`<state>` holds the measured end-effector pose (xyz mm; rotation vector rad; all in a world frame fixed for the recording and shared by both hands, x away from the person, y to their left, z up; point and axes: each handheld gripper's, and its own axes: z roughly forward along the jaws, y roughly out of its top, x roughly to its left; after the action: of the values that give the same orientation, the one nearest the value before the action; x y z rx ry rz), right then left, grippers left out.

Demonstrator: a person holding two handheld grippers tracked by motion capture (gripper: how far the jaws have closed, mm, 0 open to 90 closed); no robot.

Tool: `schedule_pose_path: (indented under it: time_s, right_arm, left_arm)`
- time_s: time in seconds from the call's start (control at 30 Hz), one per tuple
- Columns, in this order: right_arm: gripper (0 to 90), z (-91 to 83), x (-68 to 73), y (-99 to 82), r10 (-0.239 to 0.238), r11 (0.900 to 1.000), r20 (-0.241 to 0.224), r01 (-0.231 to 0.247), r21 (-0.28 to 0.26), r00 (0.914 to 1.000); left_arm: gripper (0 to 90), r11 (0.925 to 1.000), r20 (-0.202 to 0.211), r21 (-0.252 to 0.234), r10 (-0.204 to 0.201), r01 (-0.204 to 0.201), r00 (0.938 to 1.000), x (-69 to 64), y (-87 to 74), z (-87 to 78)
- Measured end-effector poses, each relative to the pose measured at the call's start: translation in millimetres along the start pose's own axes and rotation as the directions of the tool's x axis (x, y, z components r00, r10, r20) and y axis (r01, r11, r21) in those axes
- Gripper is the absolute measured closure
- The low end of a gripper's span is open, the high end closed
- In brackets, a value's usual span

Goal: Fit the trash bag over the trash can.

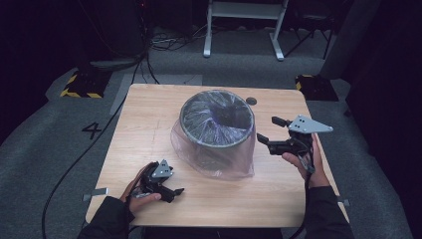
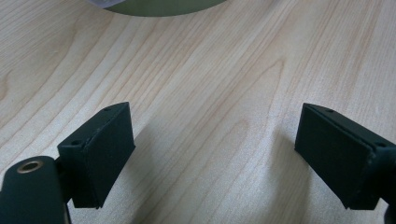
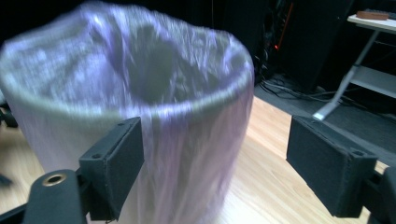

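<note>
At the middle of the pale wooden table [image 1: 149,119] stands a round grey bin [image 1: 217,119] lined with a thin, translucent purplish plastic bag [image 1: 234,164] — the bag is folded over the rim and hangs loose down the outside to the table top. The right tongs [image 1: 265,131] hover just beside the bin's right side, apart from it, jaws spread wide; in the right gripper view the bag-covered wall [image 3: 140,116] rises close ahead, mostly towards the left jaw, nothing between the pads. The left tongs [image 1: 171,192] sit low near the table's front edge, in front of and left of the bin — jaws also wide apart over bare wood, the bin's base [image 2: 159,5] at the top of the left gripper view.
</note>
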<state>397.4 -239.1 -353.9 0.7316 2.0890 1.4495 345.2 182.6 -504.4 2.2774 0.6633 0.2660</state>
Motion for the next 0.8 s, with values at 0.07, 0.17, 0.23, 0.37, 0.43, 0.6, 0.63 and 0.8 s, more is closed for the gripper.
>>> schedule_pose_path:
  time_s: [0.07, 0.17, 0.23, 0.37, 0.43, 0.6, 0.63, 0.8]
  right_arm:
    - [18.5, 2.8, -0.6, 5.4, 0.016, 0.9998, -0.015, -0.016, -0.009, 0.9997]
    - [17.3, 9.1, 0.7, 14.5, 0.007, 1.0, -0.016, -0.007, -0.004, 0.9998]
    - [16.5, 14.3, 1.7, 20.6, 0.012, 0.9999, -0.019, -0.012, 0.0, 0.9997]
    - [15.8, 25.5, 4.9, 31.9, 0.008, 0.9998, -0.022, -0.008, 0.017, 0.9997]
    - [15.7, 31.6, 6.8, 36.6, -0.002, 0.9996, -0.025, 0.003, 0.027, 0.9997]
    - [15.5, 44.7, 13.7, 45.0, -0.007, 0.9991, -0.066, 0.01, 0.04, 0.9978]
    - [15.5, 47.6, 15.2, 46.3, -0.012, 0.9987, -0.067, 0.015, 0.049, 0.9977]
    - [15.5, 59.4, 21.3, 52.4, -0.025, 0.9964, -0.061, 0.029, 0.079, 0.9978]
  left_arm:
    - [11.0, 1.0, -0.001, 0.002, -0.001, 0.001, 1.0, 0.1, 0.1, 0.0]
    - [10.5, 1.0, 0.0, 0.003, -0.001, 0.001, 1.0, 0.3, 0.4, 0.5]
    - [10.3, 1.0, 0.0, 0.003, 0.0, 0.0, 1.0, 0.3, 0.5, 0.5]
    - [10.3, 1.0, 0.0, 0.003, -0.001, 0.001, 1.0, 0.3, 0.5, 0.6]
    - [10.3, 1.0, 0.0, 0.003, -0.001, 0.001, 1.0, 0.3, 0.5, 0.6]
    - [10.3, 1.0, 0.0, 0.003, -0.001, 0.001, 1.0, 0.3, 0.5, 0.6]
    - [10.3, 1.0, 0.0, 0.003, 0.0, 0.0, 1.0, 0.3, 0.5, 0.6]
    - [10.3, 1.0, 0.0, 0.003, -0.001, 0.001, 1.0, 0.3, 0.5, 0.6]
